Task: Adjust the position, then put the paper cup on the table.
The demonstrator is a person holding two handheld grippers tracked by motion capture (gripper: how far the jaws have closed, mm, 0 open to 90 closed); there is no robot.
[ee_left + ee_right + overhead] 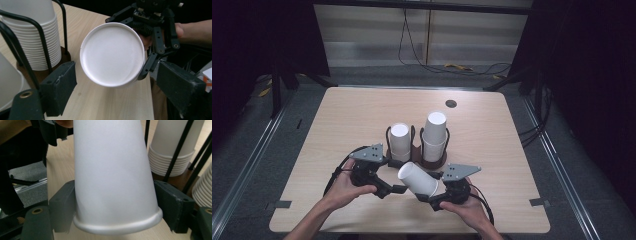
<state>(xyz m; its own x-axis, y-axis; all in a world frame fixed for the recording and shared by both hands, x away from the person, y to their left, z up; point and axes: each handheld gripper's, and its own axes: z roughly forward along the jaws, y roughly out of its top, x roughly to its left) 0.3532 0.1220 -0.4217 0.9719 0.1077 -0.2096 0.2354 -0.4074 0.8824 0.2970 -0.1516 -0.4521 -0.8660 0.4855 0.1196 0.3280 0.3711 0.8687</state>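
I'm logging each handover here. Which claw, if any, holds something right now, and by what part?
The right claw holds a white paper cup near its rimmed open end, jaws on opposite sides. The left claw is open, holding nothing.

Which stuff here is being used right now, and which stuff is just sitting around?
In use:
- cup, gripped near its rim by the right tongs
- left tongs, open, facing the cup's bottom
- two cup stacks in the rack

Just lying about:
- cables on the floor
- round hole in the table

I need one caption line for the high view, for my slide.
Right claw holds a tilted white cup by its rim end; open left claw at its base, before two cup stacks in a rack.
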